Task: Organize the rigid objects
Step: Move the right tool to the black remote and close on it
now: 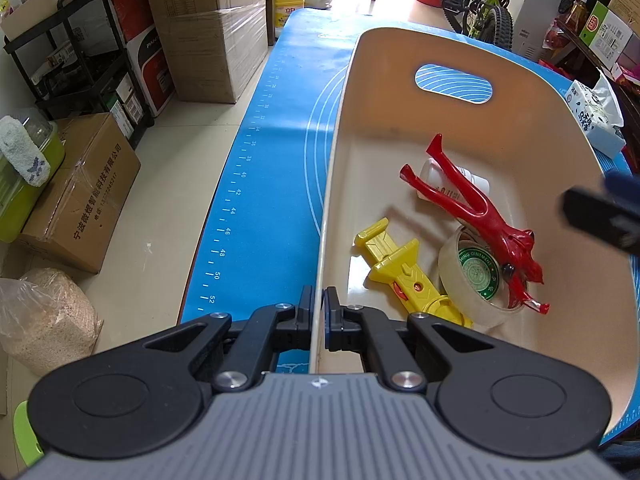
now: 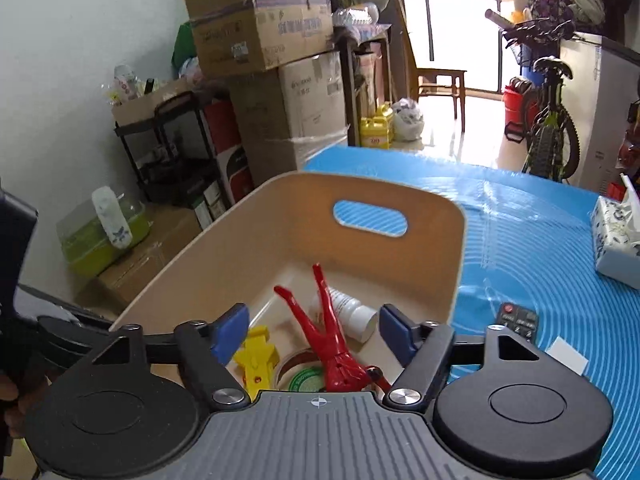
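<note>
The left gripper (image 1: 319, 300) is pinched shut on the near wall of the beige bin (image 1: 400, 52), one pad on either side of the thin rim, steadying it on the blue mat (image 1: 276, 160). The right gripper (image 2: 312, 330) hangs over the bin's open top with its blue pads (image 2: 230, 328) spread wide and nothing between them. Below it, in the bin, lie the red pliers-like tool (image 1: 480, 216), a roll of clear tape (image 1: 476, 276) partly under the tool's head, a yellow plastic tool (image 1: 396, 268) and a small white bottle (image 1: 444, 178) under the red handles. All of these look stiff and light; the red tool seems glossy, so a grip across both handles near the pivot would probably hold better than one on a single tapered handle. Out on the mat to the right of the bin, a dark remote control (image 2: 518, 316) and a flat white piece (image 2: 568, 356) lie just beside each other. The remote is likely rigid, light and smooth, best taken across its narrow width near the middle. The white piece lies low and may be hard to get pads under.
</note>
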Demonstrator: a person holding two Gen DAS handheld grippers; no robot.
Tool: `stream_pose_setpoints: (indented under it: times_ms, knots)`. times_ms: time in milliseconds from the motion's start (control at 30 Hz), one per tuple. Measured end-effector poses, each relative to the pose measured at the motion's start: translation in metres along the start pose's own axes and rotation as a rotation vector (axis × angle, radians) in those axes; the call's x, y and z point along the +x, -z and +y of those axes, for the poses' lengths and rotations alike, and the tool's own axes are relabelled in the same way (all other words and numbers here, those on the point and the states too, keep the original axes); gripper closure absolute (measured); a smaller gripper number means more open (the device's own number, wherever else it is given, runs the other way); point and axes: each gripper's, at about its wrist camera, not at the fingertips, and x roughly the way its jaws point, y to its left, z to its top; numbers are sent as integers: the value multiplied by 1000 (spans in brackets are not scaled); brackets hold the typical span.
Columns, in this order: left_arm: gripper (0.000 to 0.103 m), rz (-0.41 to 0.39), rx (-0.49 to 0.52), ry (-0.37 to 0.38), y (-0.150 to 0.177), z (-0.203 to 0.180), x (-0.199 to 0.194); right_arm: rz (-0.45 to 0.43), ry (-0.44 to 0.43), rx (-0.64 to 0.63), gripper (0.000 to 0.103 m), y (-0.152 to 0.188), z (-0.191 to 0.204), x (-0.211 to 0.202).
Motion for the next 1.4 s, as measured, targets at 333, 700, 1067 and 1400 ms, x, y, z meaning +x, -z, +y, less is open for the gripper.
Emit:
stream_pose_setpoints:
  times_ms: [333,700,1067,1400]
  knots:
    - [97,0,0,-2,0,-1,0,-87,102,96,3,-6,-56,-29]
    - [97,0,1,-5,1,-1,-1,-29,291,170,3,25,-116,-9]
    - [97,1,3,-9,1,-1,-1,88,298,163,3,52,-125,39]
    - [97,1,4,-11,1,-1,0,135,305,161,16,60,-120,62]
